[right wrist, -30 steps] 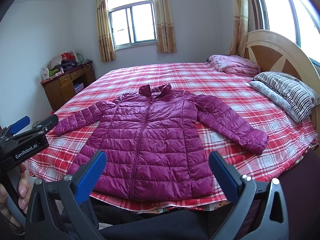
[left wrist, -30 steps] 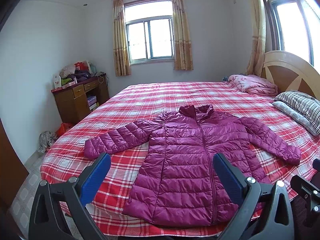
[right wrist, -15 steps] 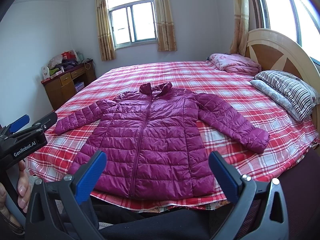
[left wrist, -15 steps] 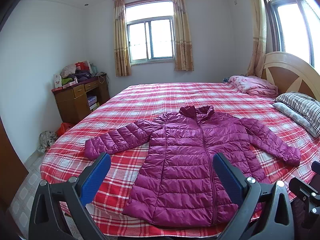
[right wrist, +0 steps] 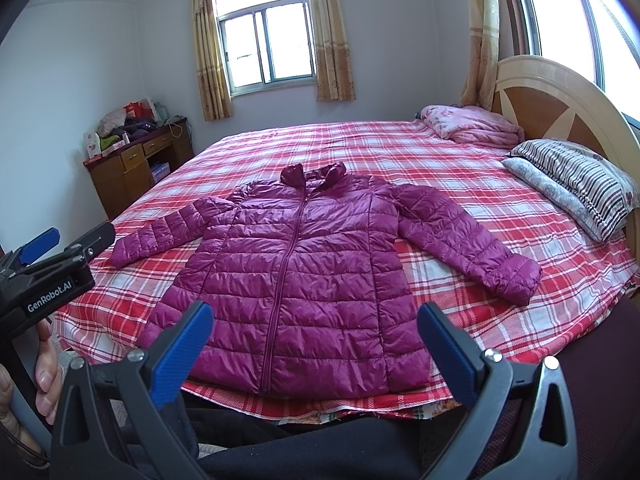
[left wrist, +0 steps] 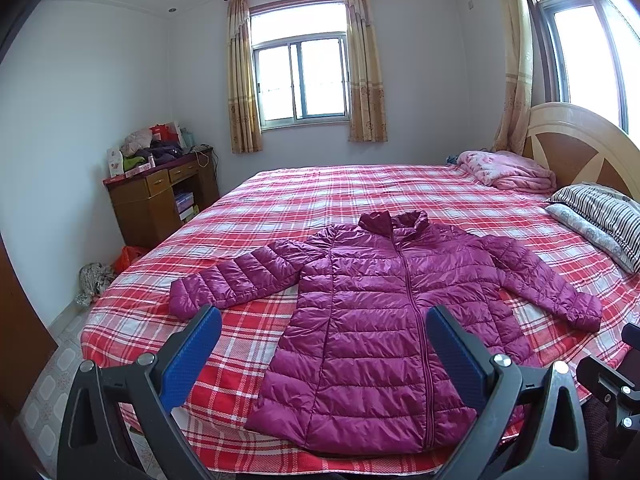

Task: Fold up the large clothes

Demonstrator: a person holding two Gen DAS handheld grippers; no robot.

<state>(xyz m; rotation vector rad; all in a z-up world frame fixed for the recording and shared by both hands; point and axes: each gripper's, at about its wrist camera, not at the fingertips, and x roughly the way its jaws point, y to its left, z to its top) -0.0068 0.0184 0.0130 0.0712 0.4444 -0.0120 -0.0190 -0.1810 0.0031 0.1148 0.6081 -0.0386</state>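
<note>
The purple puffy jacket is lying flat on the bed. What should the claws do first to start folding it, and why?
Probably bring the left claw down onto the cuff of the magenta quilted puffer jacket. The jacket lies flat, zipped and face up on the red plaid bedsheet, both sleeves spread outward, and both claws are open and empty above its hem. Sleeves likely fold in first.

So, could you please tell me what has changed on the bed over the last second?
Almost nothing. Both views drift very slightly, so the left gripper and right gripper have barely shifted; neither took hold of or released anything. Both remain open and short of the purple jacket, which stays flat, zipped and sleeves spread on the plaid bed, unfolded.
</note>
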